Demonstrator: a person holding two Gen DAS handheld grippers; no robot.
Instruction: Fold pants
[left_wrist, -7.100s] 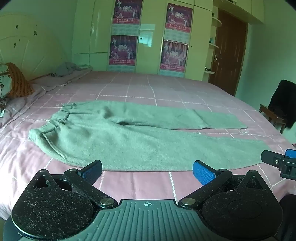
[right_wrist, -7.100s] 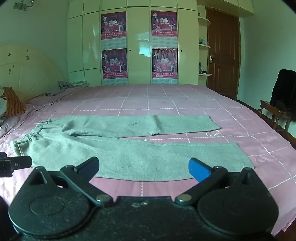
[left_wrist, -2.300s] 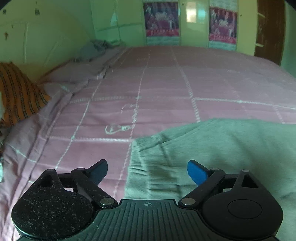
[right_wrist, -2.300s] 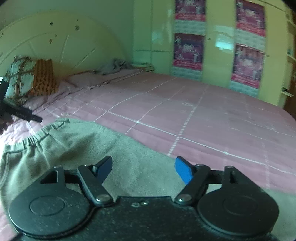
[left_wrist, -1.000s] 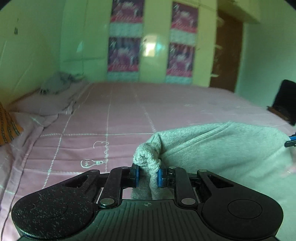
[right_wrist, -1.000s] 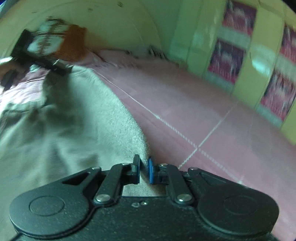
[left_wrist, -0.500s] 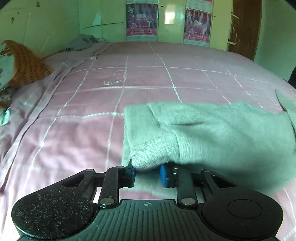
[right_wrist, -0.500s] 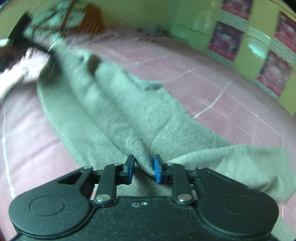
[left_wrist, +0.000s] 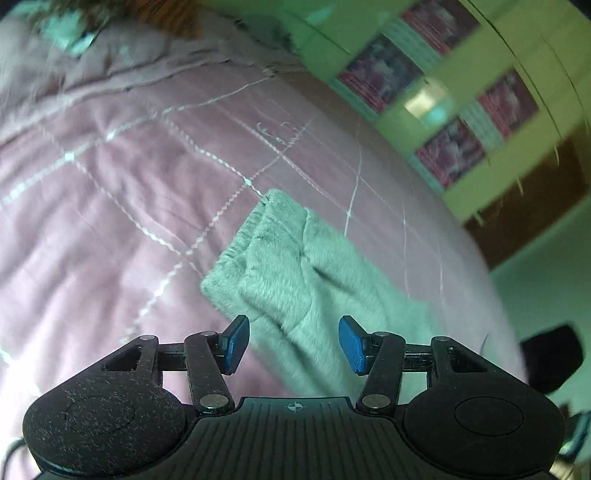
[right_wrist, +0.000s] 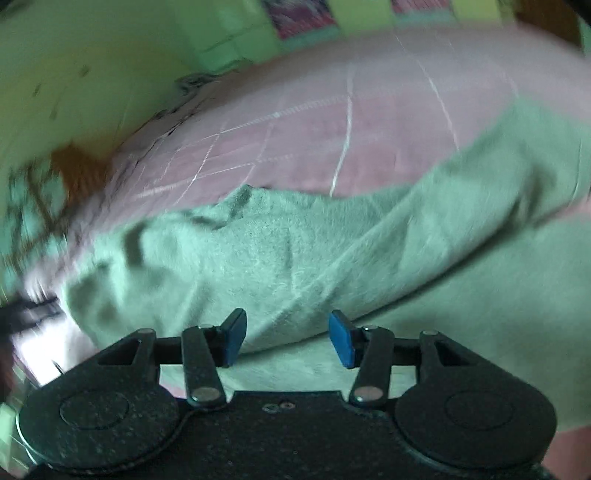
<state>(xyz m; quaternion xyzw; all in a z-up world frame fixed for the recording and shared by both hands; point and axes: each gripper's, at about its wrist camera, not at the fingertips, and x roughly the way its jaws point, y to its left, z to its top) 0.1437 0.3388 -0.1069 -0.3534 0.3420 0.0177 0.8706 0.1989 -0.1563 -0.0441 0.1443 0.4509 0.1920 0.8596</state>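
Home bedrm: pink quilted bed (left_wrist: 110, 206), postered wardrobe (left_wrist: 461, 122).

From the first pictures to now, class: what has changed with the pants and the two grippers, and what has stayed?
The pants were spread flat; both grippers gripped them, folded one leg over the other, then released. The left gripper and right gripper are open now. The pink bedspread is unchanged.

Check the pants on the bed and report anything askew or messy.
The pants lie folded lengthwise on the bed, but the top layer is rumpled, with creases near the waistband and edges not lined up. Both grippers are open, clear of the cloth. No damage shows.
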